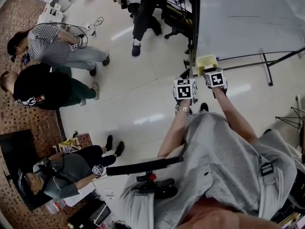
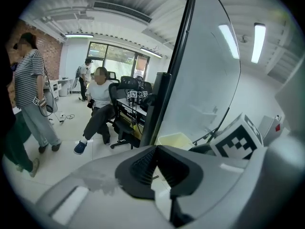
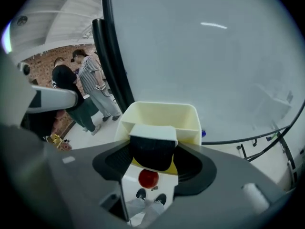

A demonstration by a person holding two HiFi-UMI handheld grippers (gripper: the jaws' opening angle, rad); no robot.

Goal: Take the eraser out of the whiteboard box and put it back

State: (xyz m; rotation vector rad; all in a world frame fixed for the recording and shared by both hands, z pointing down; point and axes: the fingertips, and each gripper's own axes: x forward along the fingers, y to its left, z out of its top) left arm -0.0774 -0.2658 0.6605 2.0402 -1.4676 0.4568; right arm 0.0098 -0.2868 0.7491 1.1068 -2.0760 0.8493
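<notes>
The cream whiteboard box (image 3: 164,113) hangs at the whiteboard's (image 3: 205,56) lower edge, beside its black frame post. The eraser (image 3: 153,133), a dark block with a white top, sits at the box's front between my right gripper's (image 3: 152,151) pads, which close on its two sides. In the head view the right gripper (image 1: 215,78) is at the box (image 1: 206,61), and my left gripper (image 1: 185,88) is just left of it. In the left gripper view the left gripper (image 2: 155,150) has its pads together and holds nothing, and the box (image 2: 174,140) lies just beyond.
A small red round thing (image 3: 148,178) shows below the eraser. The whiteboard stand's black legs (image 1: 267,66) spread over the floor at right. A seated person (image 2: 97,104) and desks are beyond the board. Three people (image 1: 52,75) are on the left floor.
</notes>
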